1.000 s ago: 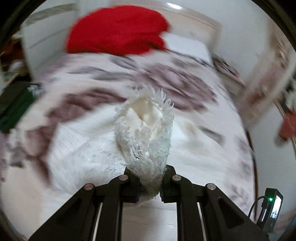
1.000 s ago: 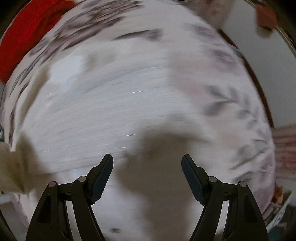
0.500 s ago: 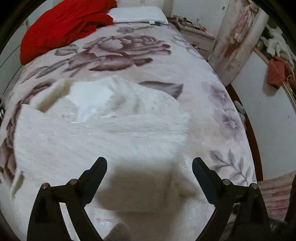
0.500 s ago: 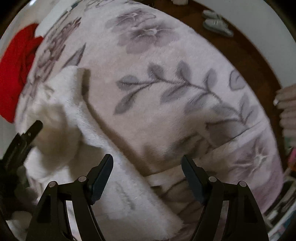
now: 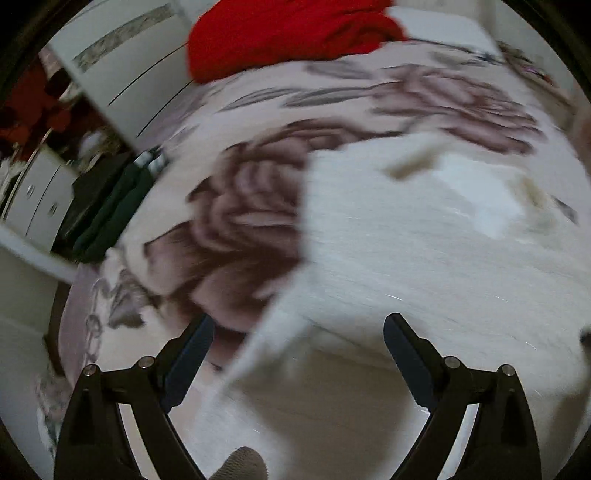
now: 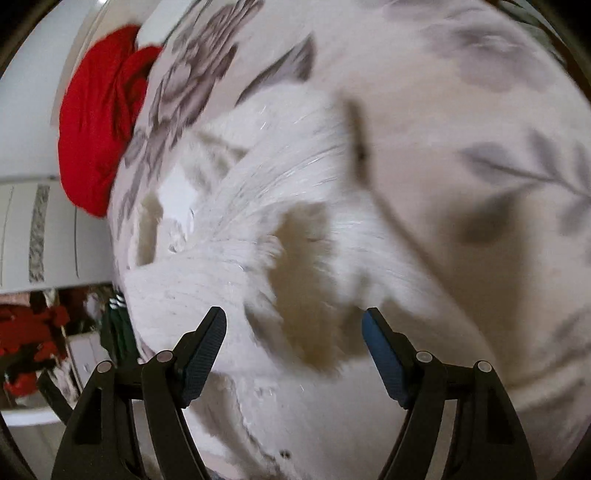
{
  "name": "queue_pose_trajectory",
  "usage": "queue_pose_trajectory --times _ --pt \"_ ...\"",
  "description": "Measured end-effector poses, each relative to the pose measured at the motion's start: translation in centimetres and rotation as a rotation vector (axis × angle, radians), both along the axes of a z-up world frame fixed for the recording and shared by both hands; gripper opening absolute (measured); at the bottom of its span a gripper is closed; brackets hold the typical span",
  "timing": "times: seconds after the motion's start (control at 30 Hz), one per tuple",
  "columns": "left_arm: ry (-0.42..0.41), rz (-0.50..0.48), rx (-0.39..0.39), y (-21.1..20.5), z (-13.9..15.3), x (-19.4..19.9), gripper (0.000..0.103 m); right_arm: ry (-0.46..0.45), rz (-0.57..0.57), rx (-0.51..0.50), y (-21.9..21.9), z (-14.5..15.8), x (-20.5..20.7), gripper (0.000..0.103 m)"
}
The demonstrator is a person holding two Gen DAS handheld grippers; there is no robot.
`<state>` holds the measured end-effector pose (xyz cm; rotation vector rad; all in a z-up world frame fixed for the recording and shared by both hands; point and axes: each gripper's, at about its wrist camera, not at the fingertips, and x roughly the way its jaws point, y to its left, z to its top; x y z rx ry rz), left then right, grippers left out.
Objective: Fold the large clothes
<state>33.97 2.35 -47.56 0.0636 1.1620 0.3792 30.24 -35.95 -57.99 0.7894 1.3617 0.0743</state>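
Observation:
A large fluffy white garment [image 5: 406, 240] lies spread on the floral bed cover [image 5: 240, 229], blurred by motion. Its near edge and a trailing strip hang just beyond my left gripper [image 5: 295, 339], which is open and empty above it. The same garment shows in the right wrist view [image 6: 258, 221], rumpled, with its neck opening at the left. My right gripper [image 6: 293, 332] is open and empty, low over the garment's near part.
A red garment [image 5: 288, 33] is heaped at the head of the bed; it also shows in the right wrist view [image 6: 99, 122]. Dark green clothes [image 5: 110, 210] lie at the bed's left edge. White cupboards [image 5: 122, 70] stand to the left.
My left gripper let go of the white garment's fringed edge and opened, then swung left over the bed. My right gripper stayed open and swung back over the garment.

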Motion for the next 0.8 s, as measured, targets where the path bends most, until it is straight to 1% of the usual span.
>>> queue_pose_trajectory --times 0.03,0.07,0.1,0.17,0.2,0.23,0.27,0.3,0.33,0.37,0.4,0.43,0.47,0.5,0.53,0.57,0.6,0.67,0.73,0.77,0.8 --pt "-0.003 0.021 0.007 1.2 -0.2 0.6 0.094 0.004 0.022 -0.009 0.8 -0.4 0.7 0.006" --pt "-0.015 0.037 0.001 2.2 -0.1 1.4 0.094 0.009 0.049 -0.032 1.5 -0.4 1.4 0.007" --pt "-0.029 0.043 -0.01 2.7 0.1 1.9 0.094 -0.019 0.043 -0.076 1.8 0.5 1.8 0.006" --pt "-0.063 0.041 -0.034 3.3 0.4 3.3 0.094 -0.134 0.022 -0.142 1.7 4.0 2.1 0.006" --pt "-0.067 0.035 -0.047 3.4 0.2 4.1 0.094 -0.171 0.011 -0.165 1.4 5.4 2.2 0.006" --pt "-0.056 0.032 -0.065 3.5 -0.4 5.1 0.094 -0.2 0.002 -0.191 1.1 6.6 2.4 0.006" --pt "-0.021 0.034 -0.077 3.7 -1.8 6.2 0.094 -0.201 0.011 -0.232 0.9 7.1 2.9 0.006" --pt "0.042 0.042 -0.067 3.9 -3.7 7.5 0.094 -0.183 0.021 -0.266 0.8 7.0 3.2 0.006" --pt "0.153 0.049 -0.052 4.0 -6.8 8.7 0.094 -0.145 0.042 -0.305 0.8 6.2 3.8 0.006" --pt "0.194 0.046 -0.056 4.2 -7.9 9.4 0.094 -0.062 0.085 -0.321 0.9 4.3 4.7 0.007" --pt "0.204 0.038 -0.052 4.1 -8.1 9.6 0.094 0.052 0.13 -0.319 1.0 2.0 5.5 0.008" --pt "0.187 0.014 -0.036 3.6 -7.2 9.7 0.094 0.147 0.142 -0.295 0.8 0.4 5.9 0.015" --pt "0.173 -0.008 -0.024 3.3 -6.1 9.8 0.094 0.182 0.125 -0.267 0.4 0.1 6.1 0.024" --pt "0.158 -0.026 -0.024 2.8 -4.5 10.0 0.094 0.178 0.112 -0.267 0.2 0.7 6.2 0.03" --pt "0.138 -0.039 -0.044 2.2 -3.0 10.2 0.094 0.157 0.093 -0.284 0.0 2.0 6.3 0.042" --pt "0.104 -0.058 -0.079 1.4 -1.3 10.8 0.094 0.122 0.071 -0.302 -0.2 3.8 6.6 0.049" --pt "0.082 -0.079 -0.104 0.4 -0.1 11.8 0.094 0.096 0.058 -0.302 -0.3 5.0 6.7 0.05" --pt "0.088 -0.136 -0.14 -2.3 0.7 14.4 0.094 0.045 0.046 -0.281 0.0 7.0 7.6 0.051" --pt "0.134 -0.21 -0.157 -5.5 -0.8 17.5 0.094 0.036 0.054 -0.27 1.0 7.9 9.7 0.051" --pt "0.181 -0.26 -0.167 -7.2 -2.4 19.1 0.094 0.027 0.063 -0.257 1.7 8.0 10.9 0.051" --pt "0.251 -0.31 -0.169 -9.0 -4.8 20.5 0.094 0.014 0.082 -0.239 2.4 8.0 12.2 0.051"
